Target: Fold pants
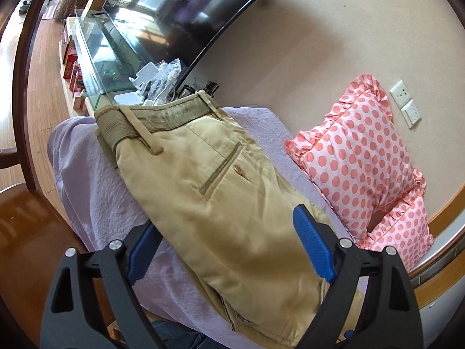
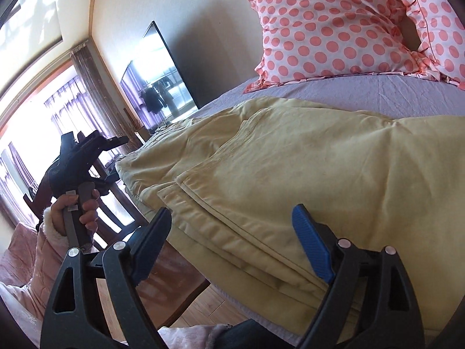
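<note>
The khaki pants (image 1: 209,174) lie folded on a lilac bed sheet (image 1: 96,180), waistband at the far end, a buttoned back pocket facing up. My left gripper (image 1: 229,247) is open and hovers above the pants' near part, one blue pad on each side, holding nothing. In the right wrist view the pants (image 2: 290,168) lie in stacked layers with hems near the bed's edge. My right gripper (image 2: 232,241) is open just above the near hem, empty. The left gripper (image 2: 87,151) also shows there, held in a hand off the bed's left side.
Two pink polka-dot pillows (image 1: 357,157) lie on the bed beside the wall; they also show in the right wrist view (image 2: 334,26). A large TV (image 1: 180,8) and a glass shelf with clutter (image 1: 116,58) stand beyond the bed. A wooden chair (image 2: 122,203) is by the bed.
</note>
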Tool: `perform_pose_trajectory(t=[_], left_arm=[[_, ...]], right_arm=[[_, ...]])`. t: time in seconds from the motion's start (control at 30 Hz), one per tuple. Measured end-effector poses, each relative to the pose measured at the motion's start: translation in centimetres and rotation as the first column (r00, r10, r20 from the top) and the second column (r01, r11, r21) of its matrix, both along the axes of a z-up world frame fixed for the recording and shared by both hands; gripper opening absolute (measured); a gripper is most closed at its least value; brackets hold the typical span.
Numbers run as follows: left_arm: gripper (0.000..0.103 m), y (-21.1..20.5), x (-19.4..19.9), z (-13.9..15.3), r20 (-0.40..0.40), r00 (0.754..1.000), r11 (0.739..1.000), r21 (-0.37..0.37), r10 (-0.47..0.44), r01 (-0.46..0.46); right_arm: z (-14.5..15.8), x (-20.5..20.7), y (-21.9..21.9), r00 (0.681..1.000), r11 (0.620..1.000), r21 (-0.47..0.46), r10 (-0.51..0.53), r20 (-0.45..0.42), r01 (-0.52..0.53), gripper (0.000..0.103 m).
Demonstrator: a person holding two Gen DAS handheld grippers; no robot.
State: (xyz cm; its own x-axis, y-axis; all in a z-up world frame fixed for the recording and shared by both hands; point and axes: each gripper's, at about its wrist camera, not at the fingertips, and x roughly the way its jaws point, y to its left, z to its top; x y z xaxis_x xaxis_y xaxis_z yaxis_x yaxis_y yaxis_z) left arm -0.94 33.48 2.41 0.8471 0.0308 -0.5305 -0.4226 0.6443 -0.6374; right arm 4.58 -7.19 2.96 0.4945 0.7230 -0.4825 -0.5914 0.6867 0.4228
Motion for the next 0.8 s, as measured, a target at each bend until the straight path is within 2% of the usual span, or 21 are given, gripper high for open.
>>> perform_pose_trajectory(t=[0.03,0.07,0.1,0.13,0.17,0.2,0.27,0.33,0.43,0.5,0.53,0.57,0.63,0.7,0.73,0.77,0.8], left_arm=[[0.083,0.5,0.2,-0.2,-0.002,1.0,1.0,-0.01,0.012,-0.012],[0.076,1.0,0.4,-0.2,-0.005,1.0,1.0,-0.011,0.028,-0.028],[0.061,1.4,0.7,-0.2,-0.012,0.999,0.999,-0.007,0.05,-0.05],[0.05,1.7,0.9,-0.2,-0.018,0.998,0.998,-0.002,0.067,-0.067],[0.028,1.9,1.2,0.0,-0.03,0.996,0.996,0.016,0.089,-0.089],[0.013,1.7,1.5,0.5,-0.046,0.993,0.993,0.058,0.107,-0.104],[0.009,0.0,2.2,2.6,-0.038,0.995,0.983,0.162,0.093,-0.086],[0.008,-3.4,3.0,5.8,0.001,1.0,0.956,0.292,0.023,-0.022],[0.007,-10.9,4.4,10.1,0.044,0.987,0.888,0.445,-0.152,0.117],[0.008,-17.4,5.2,11.8,0.048,0.948,0.807,0.54,-0.315,0.241],[0.008,-20.8,5.2,12.2,0.044,0.916,0.757,0.581,-0.398,0.301],[0.008,-24.2,5.1,12.1,0.033,0.874,0.696,0.62,-0.484,0.362],[0.009,-30.6,4.3,10.9,-0.012,0.763,0.563,0.667,-0.647,0.488],[0.009,-36.2,3.5,8.1,-0.111,0.63,0.409,0.673,-0.769,0.617],[0.009,-38.5,3.4,6.3,-0.177,0.571,0.33,0.665,-0.802,0.67],[0.009,-40.4,3.3,4.4,-0.244,0.525,0.265,0.649,-0.815,0.713],[0.009,-41.7,3.4,2.4,-0.305,0.487,0.216,0.621,-0.818,0.753]], right_arm=[[0.0,0.0,-0.3,1.0,1.0,0.005,-0.003,0.0,0.003,0.087],[0.1,-0.1,-0.6,1.0,1.0,0.011,-0.007,0.002,0.007,0.088],[0.1,-0.2,-1.0,1.0,1.0,0.019,-0.011,0.003,0.011,0.089],[0.2,-0.3,-1.5,1.0,1.0,0.024,-0.016,0.005,0.016,0.089],[0.2,-0.4,-2.0,1.0,0.999,0.029,-0.025,0.008,0.025,0.089],[0.3,-0.5,-2.6,0.999,0.999,0.035,-0.036,0.011,0.035,0.089],[0.5,-0.7,-4.2,0.997,0.997,0.048,-0.067,0.023,0.066,0.089],[0.8,-1.0,-6.2,0.993,0.992,0.064,-0.114,0.038,0.111,0.089],[1.4,-1.3,-10.0,0.976,0.974,0.099,-0.212,0.056,0.206,0.089],[1.9,-1.5,-12.8,0.951,0.948,0.122,-0.304,0.058,0.295,0.095],[2.1,-1.6,-14.4,0.936,0.931,0.141,-0.348,0.053,0.338,0.096],[2.2,-1.7,-16.0,0.919,0.911,0.162,-0.391,0.043,0.38,0.096],[2.1,-1.9,-19.0,0.885,0.867,0.203,-0.466,0.01,0.454,0.096],[1.9,-2.0,-21.7,0.855,0.827,0.237,-0.517,-0.038,0.51,0.096],[1.7,-1.9,-22.9,0.844,0.81,0.249,-0.533,-0.065,0.531,0.096],[1.5,-1.8,-23.9,0.834,0.796,0.259,-0.544,-0.09,0.547,0.096],[1.3,-1.8,-24.7,0.829,0.786,0.269,-0.548,-0.112,0.556,0.096]])
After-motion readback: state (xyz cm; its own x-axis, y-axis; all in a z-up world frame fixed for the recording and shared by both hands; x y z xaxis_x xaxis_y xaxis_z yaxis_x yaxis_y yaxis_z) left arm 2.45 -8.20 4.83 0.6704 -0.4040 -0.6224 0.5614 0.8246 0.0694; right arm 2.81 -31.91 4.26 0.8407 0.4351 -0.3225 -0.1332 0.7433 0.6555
